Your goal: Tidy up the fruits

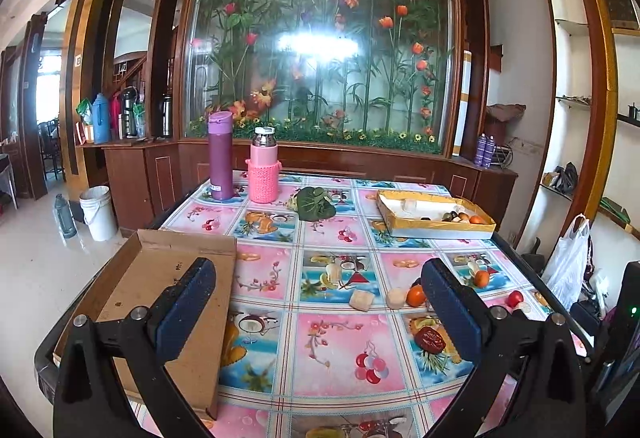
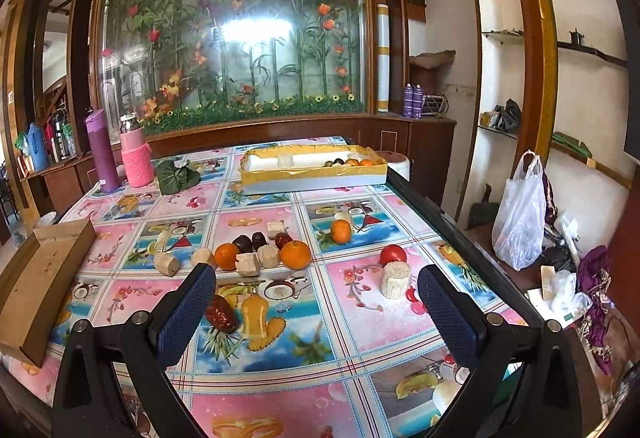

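Observation:
Loose fruits lie on the patterned table [image 2: 352, 338]: oranges [image 2: 295, 254] [image 2: 227, 256] [image 2: 341, 231], a red tomato [image 2: 393, 255], a red date [image 2: 221, 313], dark fruits [image 2: 242, 243] and pale cane chunks [image 2: 395, 279]. A yellow-rimmed box [image 2: 314, 168] at the far side holds a few fruits. In the left wrist view an empty brown cardboard tray [image 1: 160, 302] lies at the left, with the date [image 1: 430, 341] and an orange [image 1: 416, 295] on the right. My left gripper [image 1: 320, 314] and right gripper [image 2: 316, 312] are both open and empty above the table.
A purple flask [image 2: 100, 154], a pink bottle [image 2: 136, 158] and a green leaf [image 2: 176, 176] stand at the far left of the table. A white plastic bag [image 2: 520, 214] hangs off the right edge. A white bucket [image 1: 98, 212] is on the floor at the left.

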Demonstrator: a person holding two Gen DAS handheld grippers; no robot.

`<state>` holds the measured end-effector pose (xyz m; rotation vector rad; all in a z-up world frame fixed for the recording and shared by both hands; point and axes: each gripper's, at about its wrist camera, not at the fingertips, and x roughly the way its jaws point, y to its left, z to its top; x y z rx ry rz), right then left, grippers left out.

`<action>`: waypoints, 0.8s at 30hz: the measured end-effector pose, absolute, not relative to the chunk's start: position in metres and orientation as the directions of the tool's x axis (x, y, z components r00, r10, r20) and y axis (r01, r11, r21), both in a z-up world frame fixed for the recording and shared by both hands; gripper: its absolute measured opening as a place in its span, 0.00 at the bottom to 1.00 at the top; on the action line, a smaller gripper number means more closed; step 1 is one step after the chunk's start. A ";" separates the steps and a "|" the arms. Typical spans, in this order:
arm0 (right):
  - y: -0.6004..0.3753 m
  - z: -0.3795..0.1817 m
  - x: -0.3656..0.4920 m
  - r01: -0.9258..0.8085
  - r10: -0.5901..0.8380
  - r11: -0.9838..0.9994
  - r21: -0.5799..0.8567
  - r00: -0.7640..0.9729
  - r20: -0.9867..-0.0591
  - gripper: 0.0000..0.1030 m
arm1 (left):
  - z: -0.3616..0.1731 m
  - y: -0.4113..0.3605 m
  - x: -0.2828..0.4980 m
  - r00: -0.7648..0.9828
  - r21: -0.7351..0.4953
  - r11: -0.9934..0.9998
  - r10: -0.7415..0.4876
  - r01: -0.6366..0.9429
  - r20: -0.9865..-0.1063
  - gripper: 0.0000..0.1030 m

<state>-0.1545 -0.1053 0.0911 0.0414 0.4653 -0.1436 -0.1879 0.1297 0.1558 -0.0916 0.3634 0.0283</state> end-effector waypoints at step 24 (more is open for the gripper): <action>-0.087 0.072 -0.146 0.033 -0.013 0.999 0.029 0.851 -0.525 0.99 | 0.120 0.121 -0.149 0.866 -0.057 0.998 -0.004 -0.028 -0.499 1.00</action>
